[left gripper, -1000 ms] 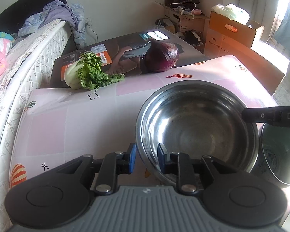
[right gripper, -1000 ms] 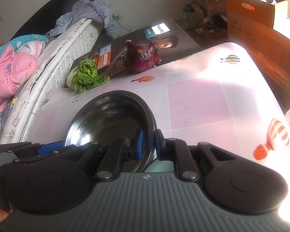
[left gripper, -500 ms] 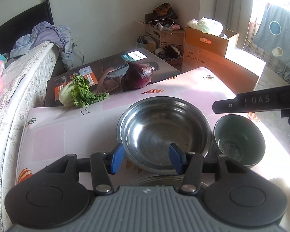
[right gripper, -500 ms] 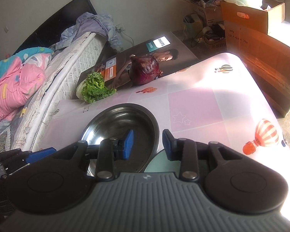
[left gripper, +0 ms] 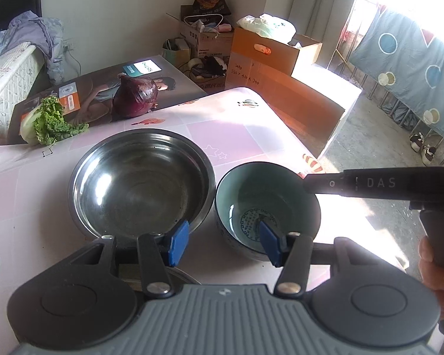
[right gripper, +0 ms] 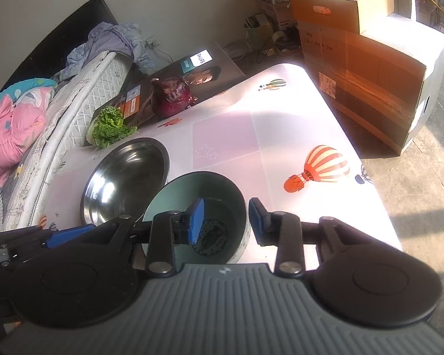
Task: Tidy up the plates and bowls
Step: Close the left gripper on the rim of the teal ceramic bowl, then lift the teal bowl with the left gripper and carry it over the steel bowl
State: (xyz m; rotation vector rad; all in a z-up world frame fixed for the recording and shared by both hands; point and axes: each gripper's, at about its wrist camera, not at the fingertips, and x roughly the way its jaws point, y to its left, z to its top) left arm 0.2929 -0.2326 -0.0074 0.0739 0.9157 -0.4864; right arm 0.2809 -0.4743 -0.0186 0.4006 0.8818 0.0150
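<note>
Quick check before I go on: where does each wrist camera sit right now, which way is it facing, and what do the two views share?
Left wrist: behind the open left gripper, looking down across the steel bowl and teal bowl; the right gripper's finger and a hand show at right.
Right wrist: behind the open right gripper, straddling the teal bowl's rim; left gripper shows at lower left.
Shared: both bowls, red onion, lettuce, balloon-print table.

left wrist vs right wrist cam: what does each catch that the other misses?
Left wrist only: blue circle-patterned cloth hanging at the right, shoes on the floor, a metal rim under the open left gripper.

Right wrist only: pink bedding on the bed, orange striped balloon print on the tablecloth.

Both: round steel bowl, teal ceramic bowl, red cabbage, green lettuce; the right gripper is open too.
</note>
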